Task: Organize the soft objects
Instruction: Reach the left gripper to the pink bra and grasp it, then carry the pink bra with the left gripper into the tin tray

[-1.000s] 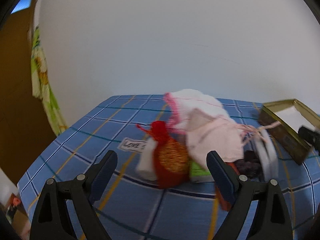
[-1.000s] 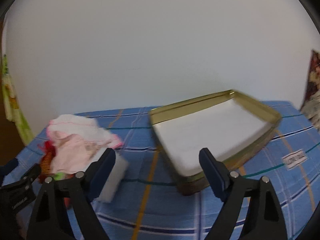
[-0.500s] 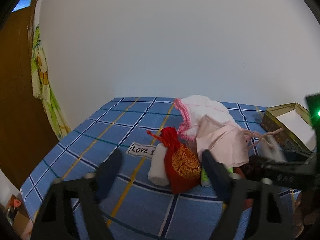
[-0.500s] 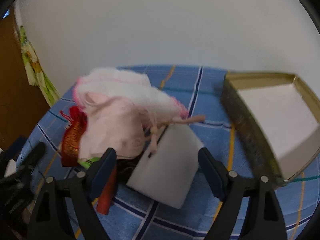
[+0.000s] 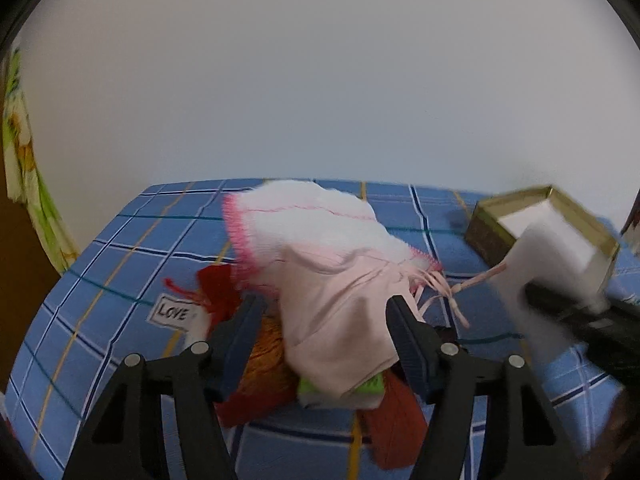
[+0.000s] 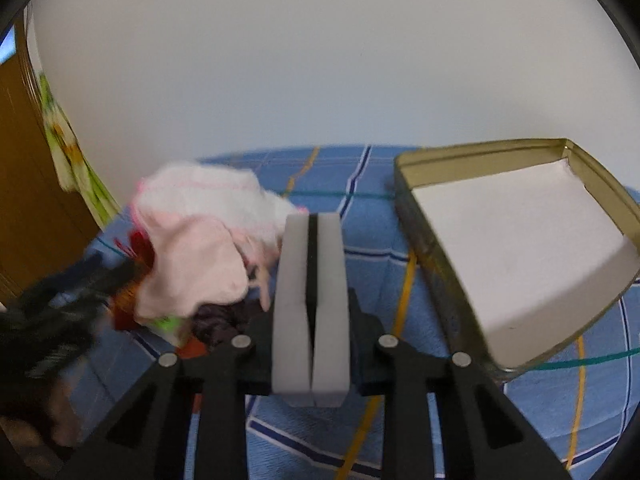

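Right now the right tongs (image 6: 310,312) have just closed hard on a white sponge block (image 6: 310,280), squeezed until it folds into two upright halves with a dark crease between them. Left of them lies the heap of soft things: a pale pink cloth pouch (image 6: 192,264) on top, a white knitted piece with pink trim (image 6: 208,196) behind it. Ahead and to the right, well apart from the heap, the open gold tin (image 6: 404,184) with its white lining waits, most likely where the sponge goes.

The left tongs (image 5: 324,320) have just been narrowing; they stand half-wide around the pink pouch (image 5: 340,308), the pads beside the cloth but not clearly pressing it. Under them sit a red-and-gold drawstring bag (image 5: 260,364) and a green-edged item (image 5: 368,386).

The risk is that the folded sponge springs back on release and bounces out of the shallow tin. The pouch's thin drawstring (image 5: 472,284) trails toward the sponge and could snag.

Only the right view shows the fold and the tin's whole floor; only the left view shows the drawstring and the "LOVE" label (image 5: 173,313) on the checked blue worktop (image 5: 120,240).
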`<state>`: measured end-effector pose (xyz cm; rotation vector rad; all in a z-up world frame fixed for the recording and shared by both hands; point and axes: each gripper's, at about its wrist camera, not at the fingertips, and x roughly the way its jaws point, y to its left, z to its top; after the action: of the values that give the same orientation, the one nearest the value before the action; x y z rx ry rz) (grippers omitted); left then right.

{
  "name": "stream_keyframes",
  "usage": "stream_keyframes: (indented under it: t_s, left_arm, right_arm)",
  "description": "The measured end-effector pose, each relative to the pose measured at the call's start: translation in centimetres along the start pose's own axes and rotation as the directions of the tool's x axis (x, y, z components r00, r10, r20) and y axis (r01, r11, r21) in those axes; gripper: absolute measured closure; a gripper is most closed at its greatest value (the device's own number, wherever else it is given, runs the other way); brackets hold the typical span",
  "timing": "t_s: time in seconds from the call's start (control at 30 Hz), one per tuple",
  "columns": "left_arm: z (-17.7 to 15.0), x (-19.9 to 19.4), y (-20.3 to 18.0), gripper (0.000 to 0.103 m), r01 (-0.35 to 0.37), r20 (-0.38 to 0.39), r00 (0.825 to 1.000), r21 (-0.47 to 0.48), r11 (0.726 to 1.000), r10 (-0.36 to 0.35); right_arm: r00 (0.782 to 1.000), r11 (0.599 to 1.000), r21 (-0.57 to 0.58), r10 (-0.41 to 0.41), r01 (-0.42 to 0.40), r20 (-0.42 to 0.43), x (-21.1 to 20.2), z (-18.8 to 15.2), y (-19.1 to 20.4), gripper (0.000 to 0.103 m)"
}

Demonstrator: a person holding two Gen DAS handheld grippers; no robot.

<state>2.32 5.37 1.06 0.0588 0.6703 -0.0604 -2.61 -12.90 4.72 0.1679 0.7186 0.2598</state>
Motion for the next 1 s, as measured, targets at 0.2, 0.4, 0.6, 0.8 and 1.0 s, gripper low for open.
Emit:
stream_keyframes:
  t_s: [0.2, 0.4, 0.6, 0.8, 1.0]
  left_arm:
    - [0.1, 4.1, -2.0, 0.049, 0.013, -0.109, 0.994, 0.028, 1.0, -0.01]
    - [-0.1, 4.2, -2.4, 0.085, 0.037, -0.091, 0.995, 0.045, 0.998, -0.033]
    - [0.5, -0.4, -0.5, 0.09, 0.135, 0.04, 0.99, -0.048, 0.99, -0.134]
    - [1.8, -5.3, 0.4, 0.09, 0.146, 0.153, 0.978, -0.035, 0.989, -0.139]
    - [3.7, -7.6, -1.6, 0.09, 0.182, 0.207, 0.962, -0.009, 0.983, -0.176]
  right_arm:
    - [0.988, 0.997, -0.067, -0.036, 0.047, 0.152, -3.0, 0.4, -0.3, 0.077]
    - [0.985, 0.994, -0.067, -0.071, 0.082, 0.158, -2.4, 0.8, -0.3, 0.077]
    - [0.976, 0.995, -0.054, -0.073, 0.085, 0.205, -3.9, 1.0, -0.3, 0.077]
    - [0.97, 0.997, -0.043, -0.048, 0.059, 0.237, -5.3, 1.0, -1.3, 0.076]
    - [0.945, 0.993, -0.039, -0.093, 0.11, 0.314, -7.3, 1.6, -1.7, 0.076]
